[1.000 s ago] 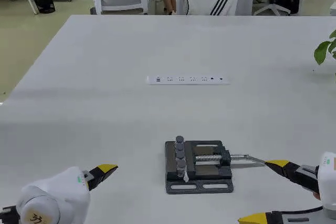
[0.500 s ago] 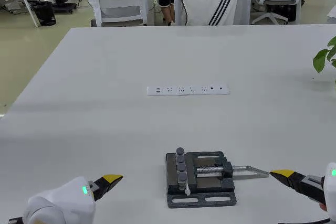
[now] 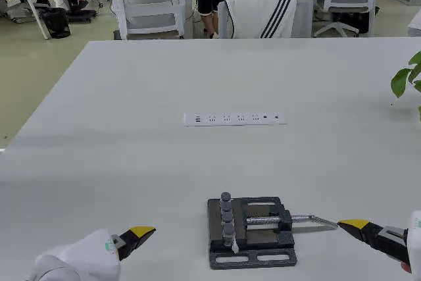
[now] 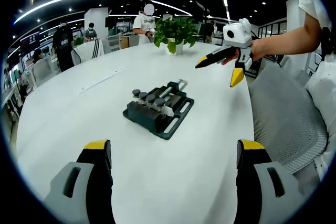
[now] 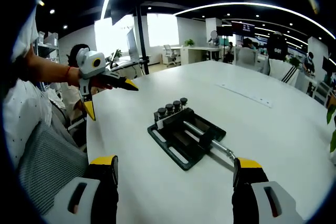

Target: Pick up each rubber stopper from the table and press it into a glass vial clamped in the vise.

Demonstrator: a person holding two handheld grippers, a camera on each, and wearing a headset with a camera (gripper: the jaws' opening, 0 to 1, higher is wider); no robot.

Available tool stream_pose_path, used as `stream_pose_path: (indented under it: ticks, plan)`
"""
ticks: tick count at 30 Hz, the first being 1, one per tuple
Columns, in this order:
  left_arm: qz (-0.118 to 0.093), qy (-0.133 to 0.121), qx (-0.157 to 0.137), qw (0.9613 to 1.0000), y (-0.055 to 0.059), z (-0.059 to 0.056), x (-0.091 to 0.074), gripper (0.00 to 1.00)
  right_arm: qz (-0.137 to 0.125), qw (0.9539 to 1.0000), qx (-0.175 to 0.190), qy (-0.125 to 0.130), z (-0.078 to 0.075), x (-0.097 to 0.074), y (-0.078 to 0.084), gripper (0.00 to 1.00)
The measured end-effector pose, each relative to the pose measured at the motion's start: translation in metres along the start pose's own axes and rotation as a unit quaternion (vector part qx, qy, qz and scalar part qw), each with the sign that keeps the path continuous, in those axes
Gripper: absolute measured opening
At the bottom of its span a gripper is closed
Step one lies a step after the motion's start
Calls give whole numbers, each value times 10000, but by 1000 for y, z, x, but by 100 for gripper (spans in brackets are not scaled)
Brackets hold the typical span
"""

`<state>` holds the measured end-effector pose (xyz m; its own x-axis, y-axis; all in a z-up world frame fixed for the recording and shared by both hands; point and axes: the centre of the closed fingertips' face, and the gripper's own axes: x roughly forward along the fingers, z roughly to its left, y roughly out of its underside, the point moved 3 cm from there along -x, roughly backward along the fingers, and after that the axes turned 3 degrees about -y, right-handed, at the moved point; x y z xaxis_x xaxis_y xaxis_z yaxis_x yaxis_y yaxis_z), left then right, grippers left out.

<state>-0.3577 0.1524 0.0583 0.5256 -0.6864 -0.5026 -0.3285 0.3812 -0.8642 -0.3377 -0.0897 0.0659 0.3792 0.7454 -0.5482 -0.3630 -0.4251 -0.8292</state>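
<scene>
1. Quick state check: our left tongs (image 4: 174,148) are spread wide with nothing between them. Our right tongs (image 5: 175,161) are the same, spread and empty. In the head view they hang at about 8 and 3 o'clock of the vise (image 3: 263,235), neither touching it.
2. The vise sits on the surface (image 3: 131,129) close to us. Four vials (image 3: 226,218) stand in a row along its 9 o'clock side, and each looks capped with a dark stopper (image 3: 225,197). We can't spot a loose one lying around, so we reckon the job's about done.
3. Biggest worry: the handle (image 3: 314,218) pokes out toward 3 o'clock and ends just beside the right tongs' tip. A careless swing there could turn the screw, slacken the clamp and tip the whole row.
4. We can't tell from here whether every stopper is fully seated. If we go back and press one off-centre, the glass could crack or the vial could slide.
5. The vials stand tight together, so wide-spread tongs coming down on one could clip its neighbour.
6. The power strip (image 3: 235,119) at 12 o'clock is well apart, so no drama there.
</scene>
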Motion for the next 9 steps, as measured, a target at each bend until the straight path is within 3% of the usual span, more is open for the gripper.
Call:
stream_pose_path:
  ticks: [9]
  plan:
    - [-12, -1, -3, 10000, -3, -3, 0, 99, -11, 10000, -12, -8, 0, -1, -1, 89]
